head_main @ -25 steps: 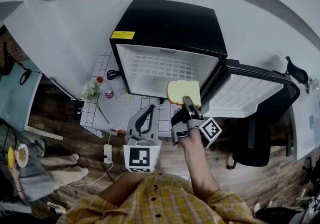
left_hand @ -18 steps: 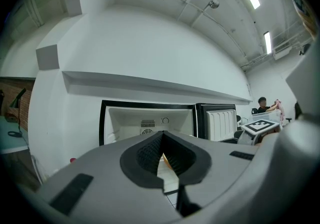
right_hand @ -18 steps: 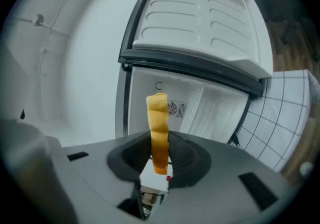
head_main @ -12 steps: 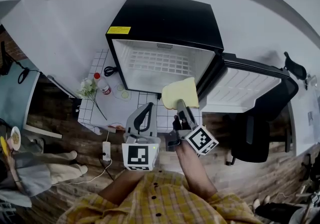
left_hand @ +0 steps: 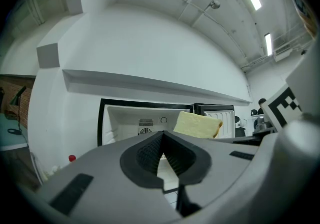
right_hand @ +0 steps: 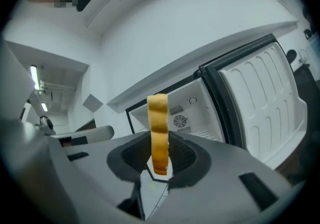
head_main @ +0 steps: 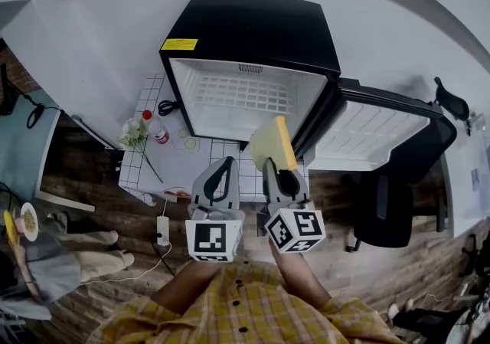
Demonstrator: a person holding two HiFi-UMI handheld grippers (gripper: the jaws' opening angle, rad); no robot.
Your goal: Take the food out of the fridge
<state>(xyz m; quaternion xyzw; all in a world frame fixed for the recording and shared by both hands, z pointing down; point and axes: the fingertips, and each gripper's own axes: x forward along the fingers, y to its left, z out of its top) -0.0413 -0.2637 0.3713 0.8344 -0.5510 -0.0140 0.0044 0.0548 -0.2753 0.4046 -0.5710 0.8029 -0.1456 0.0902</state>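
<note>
A black mini fridge (head_main: 253, 28) stands open, its door (head_main: 375, 135) swung to the right and its white inside (head_main: 241, 101) bare. My right gripper (head_main: 279, 174) is shut on a yellow slice of bread (head_main: 273, 143), held up on its edge in front of the fridge opening. In the right gripper view the slice (right_hand: 158, 128) stands edge-on between the pads of the gripper (right_hand: 160, 165). My left gripper (head_main: 223, 170) hovers just left of it, shut and holding nothing. From the left gripper view (left_hand: 162, 155) the bread (left_hand: 196, 124) shows to the right, before the fridge.
A small white tiled table (head_main: 164, 174) stands left of the fridge with a red-capped bottle (head_main: 158, 132) and a small plant (head_main: 136, 138). A black chair (head_main: 387, 216) sits under the open door. A person with a plate (head_main: 31, 220) is at the far left.
My right gripper has rolled and drawn back from the fridge, turning the bread from lying flat to standing on edge. The left gripper has stayed put.
</note>
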